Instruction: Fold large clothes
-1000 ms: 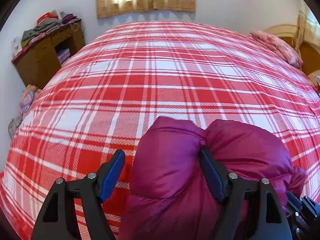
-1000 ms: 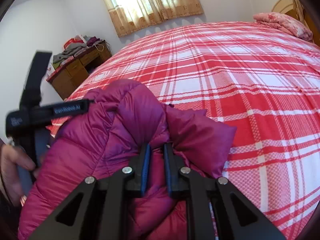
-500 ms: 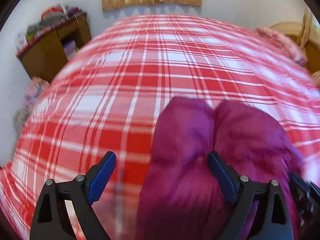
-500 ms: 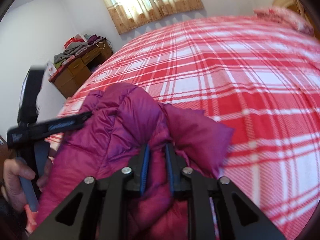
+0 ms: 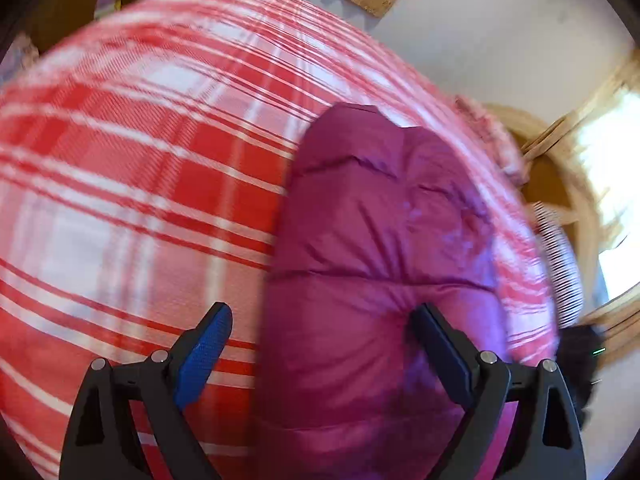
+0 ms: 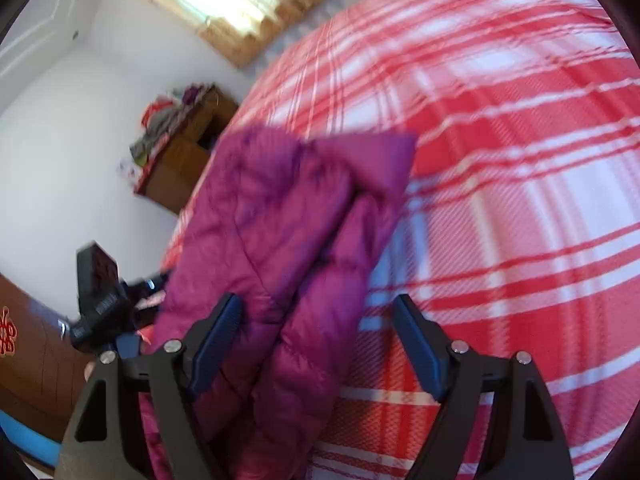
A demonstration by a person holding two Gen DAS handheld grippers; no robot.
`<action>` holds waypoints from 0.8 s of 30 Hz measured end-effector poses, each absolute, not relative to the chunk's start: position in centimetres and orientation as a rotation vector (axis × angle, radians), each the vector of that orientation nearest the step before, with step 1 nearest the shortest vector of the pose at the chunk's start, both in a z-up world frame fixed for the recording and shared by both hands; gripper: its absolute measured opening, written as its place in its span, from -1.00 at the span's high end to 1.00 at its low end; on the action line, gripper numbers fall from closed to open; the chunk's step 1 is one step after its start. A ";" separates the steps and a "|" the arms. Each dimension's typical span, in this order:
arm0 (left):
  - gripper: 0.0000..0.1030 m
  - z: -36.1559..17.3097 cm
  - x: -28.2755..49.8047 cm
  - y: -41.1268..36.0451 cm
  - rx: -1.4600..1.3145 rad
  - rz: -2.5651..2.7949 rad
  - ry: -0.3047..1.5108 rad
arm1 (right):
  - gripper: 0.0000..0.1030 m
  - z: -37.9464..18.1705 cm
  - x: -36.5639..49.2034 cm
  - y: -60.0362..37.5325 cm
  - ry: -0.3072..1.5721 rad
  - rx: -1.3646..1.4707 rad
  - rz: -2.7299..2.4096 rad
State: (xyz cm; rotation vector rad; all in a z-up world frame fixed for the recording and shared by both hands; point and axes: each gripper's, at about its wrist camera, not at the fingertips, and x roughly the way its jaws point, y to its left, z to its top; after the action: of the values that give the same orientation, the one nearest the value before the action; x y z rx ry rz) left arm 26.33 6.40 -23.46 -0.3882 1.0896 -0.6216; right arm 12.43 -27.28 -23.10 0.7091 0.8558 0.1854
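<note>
A magenta padded jacket [image 5: 384, 248] lies bundled on the red and white plaid bed [image 5: 132, 168]. In the left wrist view my left gripper [image 5: 320, 344] is open, its jaws wide apart, with the jacket between them and the right finger pressed against the fabric. In the right wrist view my right gripper [image 6: 316, 340] is open too, jaws wide, over the jacket [image 6: 288, 232], which lies folded in thick layers on the bed [image 6: 520, 168]. The left gripper also shows at the left edge of the right wrist view [image 6: 100, 304]. Both views are blurred.
A wooden cabinet [image 6: 188, 152] piled with clothes stands against the white wall beyond the bed's far corner. A curtained window [image 6: 248, 0] is behind it. A wooden headboard [image 5: 560, 184] and pink pillow [image 5: 492, 136] are at the bed's right end.
My right gripper has opened and let go of the jacket. Both grippers have swung and tilted, and the jacket now lies lower and flatter on the bed.
</note>
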 end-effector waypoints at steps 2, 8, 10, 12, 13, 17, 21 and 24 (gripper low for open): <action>-0.81 -23.7 26.3 5.8 -0.429 -0.682 1.099 | -0.59 -23.4 12.3 -27.0 0.830 0.706 0.181; -0.89 -23.8 25.5 2.7 -0.305 -0.682 1.043 | -0.56 -23.7 13.8 -25.9 0.831 0.705 0.226; -0.89 -23.5 25.3 2.1 -0.288 -0.672 1.040 | -0.47 -23.7 14.9 -25.2 0.845 0.675 0.241; -0.88 -23.3 25.0 1.5 -0.262 -0.673 1.032 | -0.18 -23.3 16.2 -23.6 0.873 0.602 0.258; -0.84 -23.1 24.5 1.2 -0.249 -0.671 1.019 | 0.02 -23.3 16.6 -23.2 0.888 0.587 0.273; -0.63 -22.2 22.2 0.8 -0.241 -0.640 0.962 | 0.31 -22.5 16.6 -21.7 0.914 0.508 0.309; -0.41 -21.2 18.8 3.3 -0.295 -0.605 0.894 | 0.42 -21.2 15.0 -20.0 0.902 0.416 0.340; -0.35 -19.5 17.7 5.6 -0.342 -0.566 0.836 | 0.46 -19.8 15.3 -18.6 0.880 0.371 0.390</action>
State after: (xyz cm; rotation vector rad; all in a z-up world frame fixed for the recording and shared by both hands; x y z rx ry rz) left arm 17.75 5.59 -19.48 -0.3425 0.8356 -0.5661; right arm 15.30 -18.58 -19.77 0.3713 0.8797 0.3900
